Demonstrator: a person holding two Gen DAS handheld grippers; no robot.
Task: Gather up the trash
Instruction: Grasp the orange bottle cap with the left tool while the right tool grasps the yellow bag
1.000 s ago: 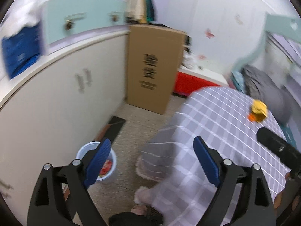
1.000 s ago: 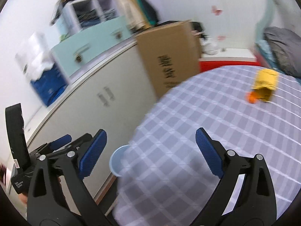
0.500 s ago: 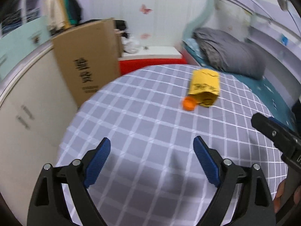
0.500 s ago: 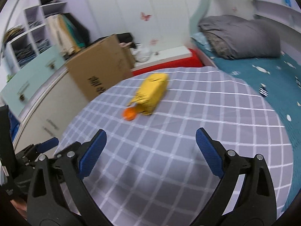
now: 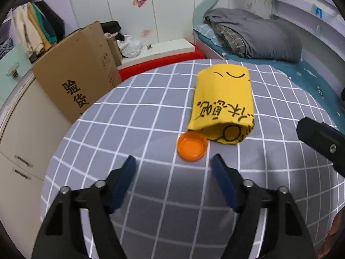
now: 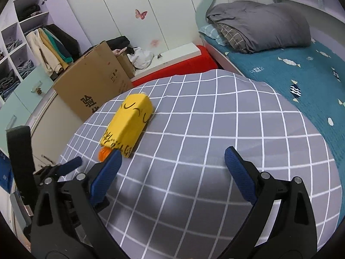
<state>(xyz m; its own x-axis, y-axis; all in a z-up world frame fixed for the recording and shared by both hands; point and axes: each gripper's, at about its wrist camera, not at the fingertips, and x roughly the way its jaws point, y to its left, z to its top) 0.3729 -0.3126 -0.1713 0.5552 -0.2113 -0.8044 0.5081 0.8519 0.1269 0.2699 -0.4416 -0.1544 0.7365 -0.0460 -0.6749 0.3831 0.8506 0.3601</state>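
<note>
A round worktop (image 5: pixel 151 129) covered with a grey cloth with white checks carries two pieces of trash: a yellow paper carton with black handwriting (image 5: pixel 224 105) that lies on its side, and a small orange plastic cap (image 5: pixel 192 147) that lies with its hollow side up. The cap lies against the open end of the carton, and both lie toward the far edge of the worktop, on the side of the tall brown cardboard box (image 5: pixel 79 82) that stands on the floor beside the worktop. The left gripper (image 5: pixel 173 166) hovers over the cloth just in front of the cap; its blue fingers (image 5: pixel 224 185) are closing but are not yet narrow, and nothing is between them. The right gripper (image 6: pixel 172 161) is above the middle of the worktop with its fingers wide apart and empty; in its view the carton (image 6: pixel 129 123) lies to the left, and the cap (image 6: pixel 104 152) is partly hidden behind the left finger. Behind the worktop is a bed with a teal sheet (image 6: pixel 301 75) and a folded grey quilt (image 6: pixel 263 28).
</note>
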